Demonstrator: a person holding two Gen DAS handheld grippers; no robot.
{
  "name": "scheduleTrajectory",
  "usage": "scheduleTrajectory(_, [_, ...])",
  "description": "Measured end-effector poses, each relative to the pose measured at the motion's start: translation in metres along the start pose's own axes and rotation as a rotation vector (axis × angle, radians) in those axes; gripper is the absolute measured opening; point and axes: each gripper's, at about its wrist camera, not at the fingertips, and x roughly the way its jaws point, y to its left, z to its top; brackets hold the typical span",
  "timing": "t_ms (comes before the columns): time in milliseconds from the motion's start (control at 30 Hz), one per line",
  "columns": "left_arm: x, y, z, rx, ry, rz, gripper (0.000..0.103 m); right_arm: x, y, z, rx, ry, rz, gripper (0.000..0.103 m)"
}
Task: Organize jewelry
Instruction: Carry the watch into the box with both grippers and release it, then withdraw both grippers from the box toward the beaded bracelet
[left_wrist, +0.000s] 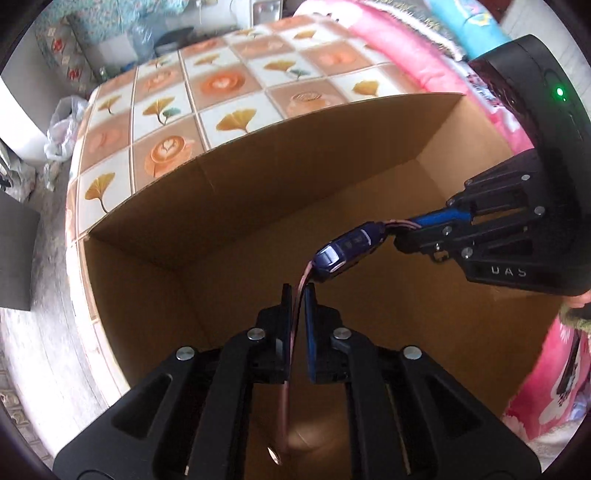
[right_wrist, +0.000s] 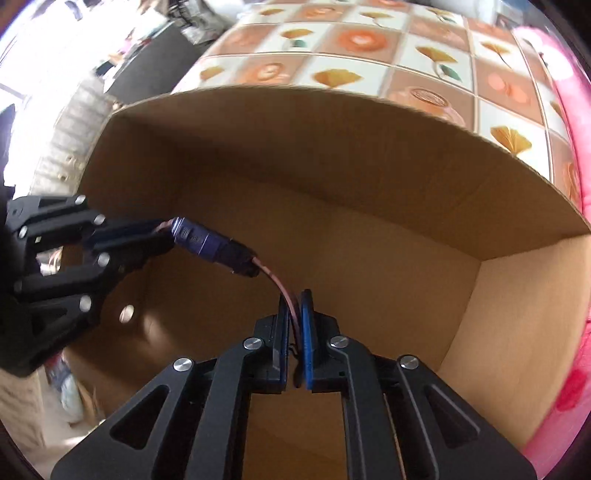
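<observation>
A tabletop (left_wrist: 229, 85) covered in a tile-print cloth of ginkgo leaves and latte cups carries a large open cardboard box (left_wrist: 258, 192), its brown inner walls filling both wrist views. Pink floral bedding (left_wrist: 402, 48) lies along the far side of the tabletop.

Above the box's open mouth, two black handheld grippers hold a watch (left_wrist: 341, 254) between them. It has a dark blue rectangular case and a thin pink strap (left_wrist: 297, 295). The left gripper (left_wrist: 297, 291) has the strap running between its blue-padded jaws, which stand only slightly apart; whether the pads still press on it cannot be told, and the strap's loose end hangs below, blurred. The right gripper (right_wrist: 294, 297) likewise has the other strap end between its narrowly parted jaws, grip uncertain.

In the left wrist view the right gripper's body bears the raised letters "UAS" (left_wrist: 508, 271), and a small green light (left_wrist: 559, 91) glows on its housing.
</observation>
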Motion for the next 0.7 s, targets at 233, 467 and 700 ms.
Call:
scheduleTrajectory(233, [-0.02, 0.008, 0.013, -0.002, -0.111, 0.04, 0.044, -0.015, -0.004, 0.006, -0.003, -0.113, -0.074, 0.043])
scheduleTrajectory(467, [-0.071, -0.004, -0.009, 0.044, -0.28, 0.102, 0.058, -0.044, 0.009, -0.003, -0.045, -0.222, -0.167, 0.043])
scheduleTrajectory(700, [-0.123, 0.001, -0.052, 0.021, -0.406, 0.1, 0.071, -0.066, 0.026, -0.01, -0.035, -0.258, -0.148, 0.043])
